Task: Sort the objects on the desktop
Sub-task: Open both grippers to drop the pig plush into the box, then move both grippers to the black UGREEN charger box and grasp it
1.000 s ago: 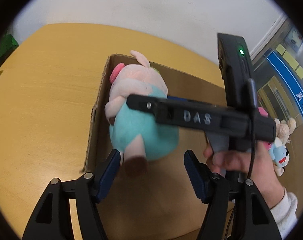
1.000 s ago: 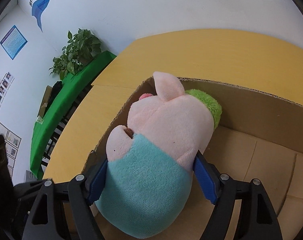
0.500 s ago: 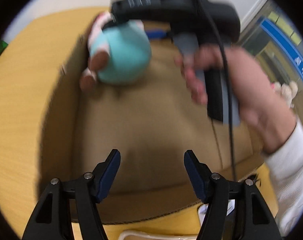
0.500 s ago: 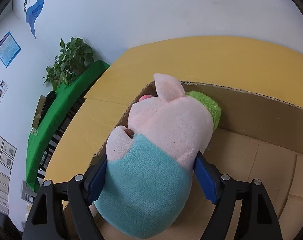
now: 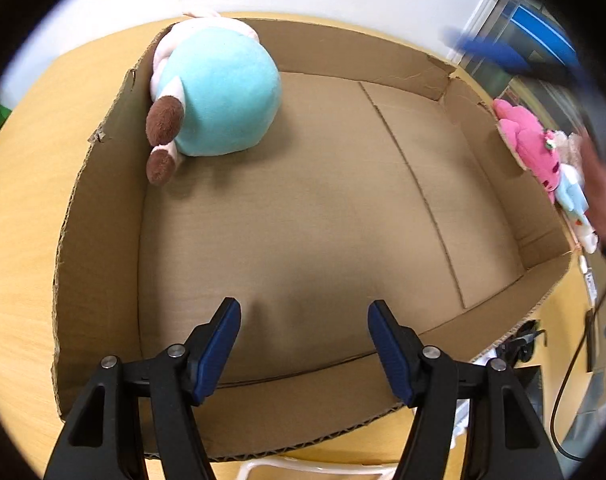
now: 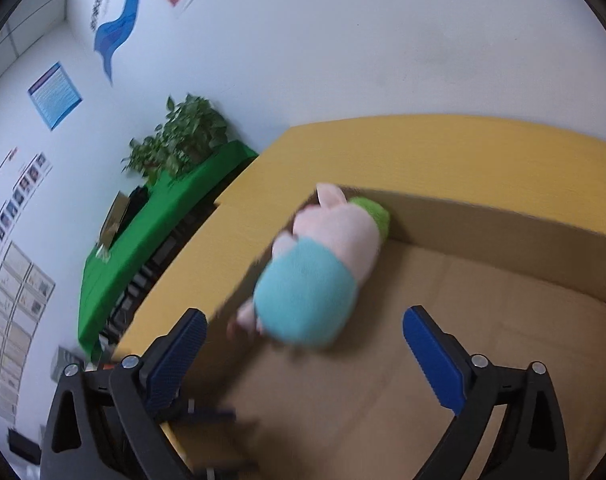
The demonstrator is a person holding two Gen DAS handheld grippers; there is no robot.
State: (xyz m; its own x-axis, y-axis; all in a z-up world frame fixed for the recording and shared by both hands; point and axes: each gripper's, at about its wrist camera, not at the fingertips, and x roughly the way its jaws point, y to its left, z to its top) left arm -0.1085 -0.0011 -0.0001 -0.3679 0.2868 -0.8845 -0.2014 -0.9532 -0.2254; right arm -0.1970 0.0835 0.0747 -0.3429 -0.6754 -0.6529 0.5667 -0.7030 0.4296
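One plush [image 5: 219,92] down in box [image 5: 103,240], 11 o'clock corner, leaning on wall. Right gripper [image 6: 303,344] jaws just opened wide, empty. Left gripper [image 5: 303,344] spread, empty. Risk: plush tips over the low wall; remaining toys [image 5: 539,152] at 3 o'clock sit outside, near edge.

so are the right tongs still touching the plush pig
Apart. The right wrist view shows the right tongs, which have just been opening, standing wide with the plush pig lying beyond their pads in the cardboard box, bare box floor between.
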